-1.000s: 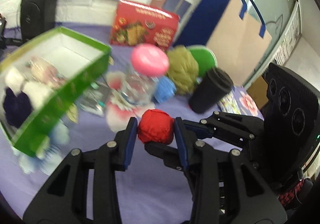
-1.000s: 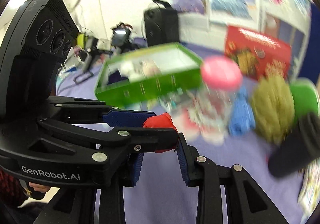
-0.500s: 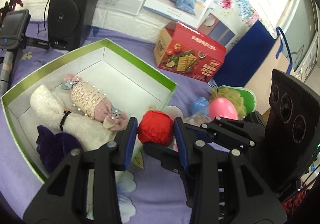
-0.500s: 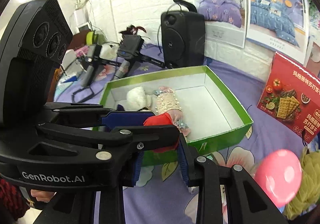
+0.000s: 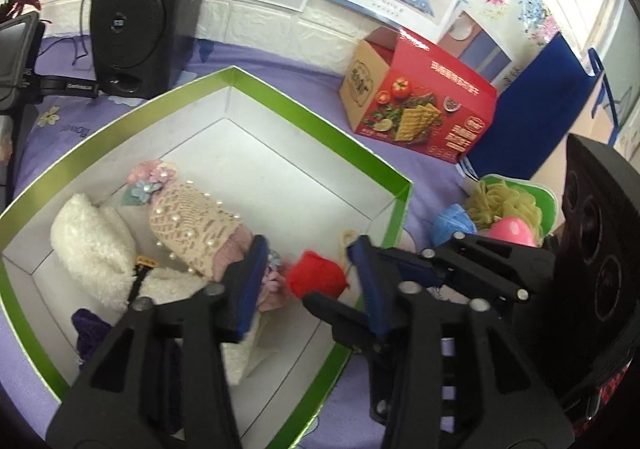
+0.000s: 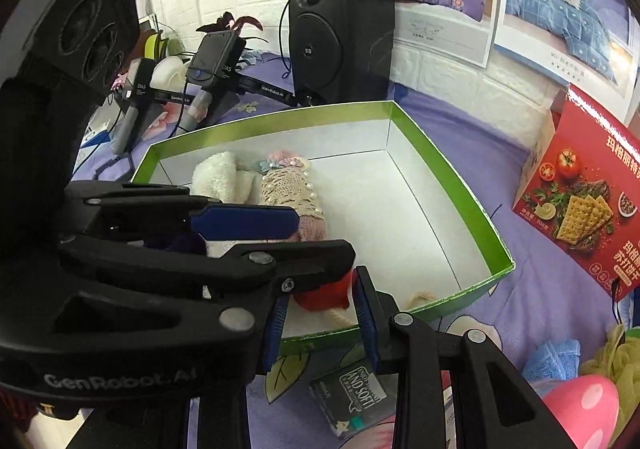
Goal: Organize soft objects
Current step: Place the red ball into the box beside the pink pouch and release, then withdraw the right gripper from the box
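Your left gripper (image 5: 308, 281) spread, jaws just been opening; red ball (image 5: 318, 277) sits between blue pads, gaps visible on both sides, not pinched. Your right gripper (image 6: 322, 313) also just been opening; same ball (image 6: 324, 295) between its pads, contact there unclear behind left gripper's finger. Ball inside green box (image 5: 320, 137), at near right corner, just beside lace pouch (image 5: 192, 225). White fluffy item (image 5: 88, 249) and dark purple item (image 5: 90, 333) along box's left side.
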Demonstrator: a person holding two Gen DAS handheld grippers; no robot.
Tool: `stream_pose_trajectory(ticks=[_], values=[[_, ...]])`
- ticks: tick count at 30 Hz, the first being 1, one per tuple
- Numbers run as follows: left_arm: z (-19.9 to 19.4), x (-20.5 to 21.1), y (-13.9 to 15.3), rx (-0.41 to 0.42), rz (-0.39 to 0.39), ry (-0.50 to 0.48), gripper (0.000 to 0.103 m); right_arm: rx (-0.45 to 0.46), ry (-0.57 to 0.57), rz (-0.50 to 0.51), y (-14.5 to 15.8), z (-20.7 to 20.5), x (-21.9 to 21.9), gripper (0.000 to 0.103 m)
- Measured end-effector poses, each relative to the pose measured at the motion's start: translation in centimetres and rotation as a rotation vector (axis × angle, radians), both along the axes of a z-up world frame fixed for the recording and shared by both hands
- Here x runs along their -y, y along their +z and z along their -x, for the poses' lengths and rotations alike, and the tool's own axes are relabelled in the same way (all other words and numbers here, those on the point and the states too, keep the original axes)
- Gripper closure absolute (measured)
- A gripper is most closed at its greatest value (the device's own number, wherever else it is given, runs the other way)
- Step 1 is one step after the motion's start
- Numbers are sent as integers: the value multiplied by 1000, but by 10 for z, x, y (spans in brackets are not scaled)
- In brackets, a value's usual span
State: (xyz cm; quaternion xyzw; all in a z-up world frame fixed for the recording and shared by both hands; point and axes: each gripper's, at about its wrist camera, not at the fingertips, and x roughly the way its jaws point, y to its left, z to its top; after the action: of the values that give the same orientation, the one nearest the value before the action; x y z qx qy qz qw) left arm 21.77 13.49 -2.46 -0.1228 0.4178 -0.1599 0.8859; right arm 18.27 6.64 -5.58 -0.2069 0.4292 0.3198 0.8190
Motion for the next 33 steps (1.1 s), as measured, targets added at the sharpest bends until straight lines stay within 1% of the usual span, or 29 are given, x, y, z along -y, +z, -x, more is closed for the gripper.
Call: stream_pose_trajectory(ticks=[1, 2, 3, 5, 7, 10, 13, 18, 22, 27, 30, 33], values=[[2, -3, 1, 8, 1, 24, 26, 5, 4, 3, 0, 1, 0, 54], [5, -7, 3, 23, -1, 57, 11, 13, 13, 1, 1, 3, 0, 39], [9, -12, 6, 43, -10, 100, 5, 24, 20, 1, 1, 4, 1, 29], [15, -18, 11, 71, -18, 150, 3, 51, 27, 7, 1, 8, 1, 26], [17, -23, 12, 68, -19, 177, 2, 60, 43, 8, 0, 10, 1, 22], [18, -28, 13, 55, -27, 210, 2, 71, 61, 11, 1, 15, 0, 19], [23, -25, 16, 59, -62, 224, 2, 72, 64, 12, 5, 20, 2, 19], [43, -16, 31, 108, -99, 219, 2, 71, 47, -22, 18, 34, 12, 19], [63, -6, 47, 149, -120, 207, 2, 70, 64, -57, 31, 54, 27, 19], [91, 5, 61, 191, -115, 182, 2, 84, 52, -83, 43, 85, 52, 19], [109, 16, 60, 213, -128, 161, 2, 84, 33, -104, 47, 100, 71, 19], [120, 28, 49, 192, -142, 123, 2, 64, 7, -104, 42, 113, 92, 19]])
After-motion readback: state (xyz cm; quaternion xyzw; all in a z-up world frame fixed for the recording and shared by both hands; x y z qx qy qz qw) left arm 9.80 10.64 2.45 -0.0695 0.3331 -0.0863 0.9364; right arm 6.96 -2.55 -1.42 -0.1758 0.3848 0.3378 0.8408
